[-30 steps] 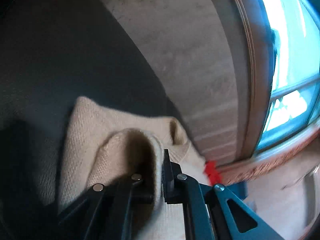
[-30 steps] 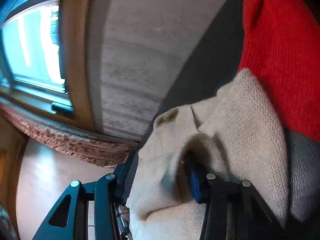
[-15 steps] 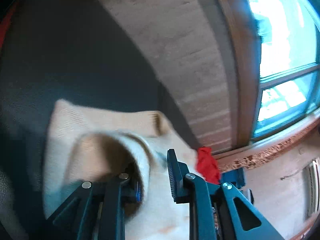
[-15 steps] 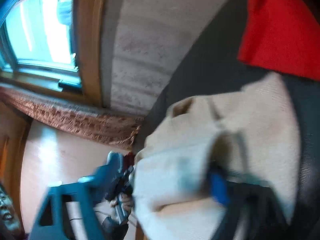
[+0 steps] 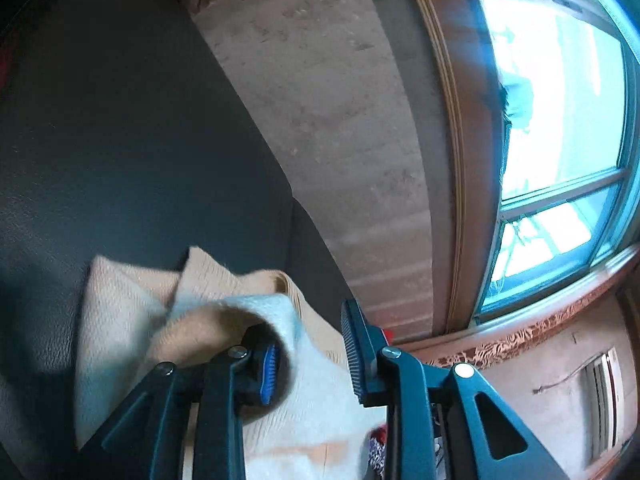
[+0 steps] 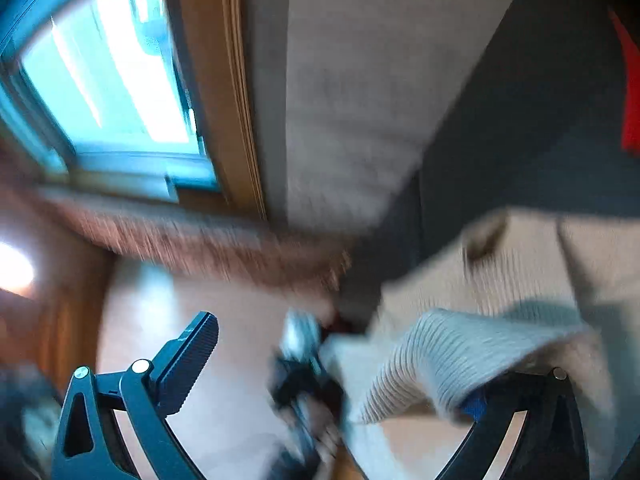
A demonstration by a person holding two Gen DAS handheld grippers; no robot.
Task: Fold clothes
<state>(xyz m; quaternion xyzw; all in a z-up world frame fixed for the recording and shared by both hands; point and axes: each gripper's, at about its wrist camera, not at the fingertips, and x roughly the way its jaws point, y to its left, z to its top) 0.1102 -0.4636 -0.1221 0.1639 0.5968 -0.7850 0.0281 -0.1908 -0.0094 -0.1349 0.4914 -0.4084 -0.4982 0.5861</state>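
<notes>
A cream knitted sweater (image 5: 132, 304) lies folded on a dark sofa seat (image 5: 120, 120). In the left wrist view my left gripper (image 5: 312, 360) is open; a fold of the knit drapes over its left finger, the right finger is bare. In the right wrist view the sweater (image 6: 520, 280) is blurred, and my right gripper (image 6: 340, 372) is wide open; the ribbed hem (image 6: 448, 356) lies over its right finger, the left finger (image 6: 188, 356) stands clear of the cloth.
A grey wall strip (image 5: 340, 120) and a wood-framed window (image 5: 560, 160) stand behind the sofa. A red garment (image 6: 632, 92) lies at the far right on the sofa. The other gripper shows blurred in the right wrist view (image 6: 304, 380).
Both grippers have opened and let go of the sweater, which has dropped onto the sofa seat. Both have pulled back, and the right view swung away from the red garment.
</notes>
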